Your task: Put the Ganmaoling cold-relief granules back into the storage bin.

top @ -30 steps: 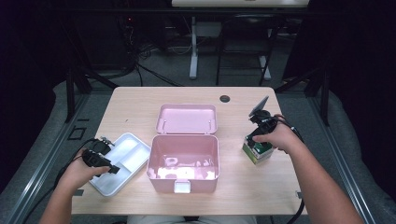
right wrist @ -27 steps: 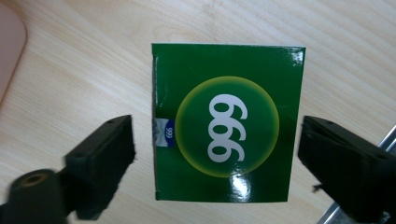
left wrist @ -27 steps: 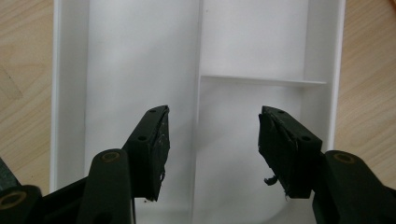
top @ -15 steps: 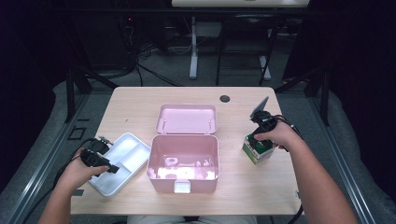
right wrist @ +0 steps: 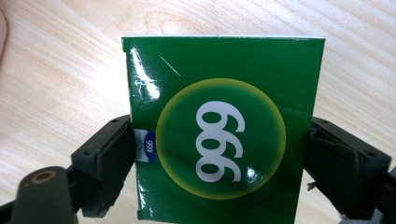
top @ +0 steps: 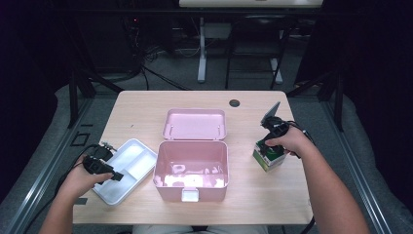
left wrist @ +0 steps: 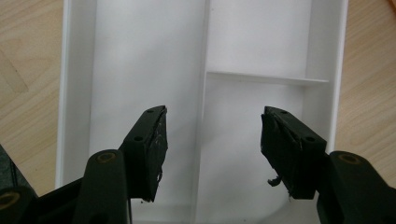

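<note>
Little has changed over the past second. In the high view the right gripper [top: 271,141] has stayed on the green box [top: 268,157], which stands on the table [top: 146,105] to the right of the open pink case [top: 191,165], near but apart from it. The right hand [top: 287,140] has shifted only slightly. In the right gripper view the jaws sit at the two side edges of the green box [right wrist: 224,130], touching or all but touching it, so the grip looks closed on it, though the box still rests on the wood and is not yet lifted.

The left gripper [top: 113,174] has kept its place over the white tray [top: 113,192], just left of the case. In the left gripper view its jaws stand wide apart above the tray [left wrist: 149,56], whose compartments are bare, holding nothing.

Judging from this, the grasp on the box is settled and the lift toward the case or the tray is the likely next step.
</note>
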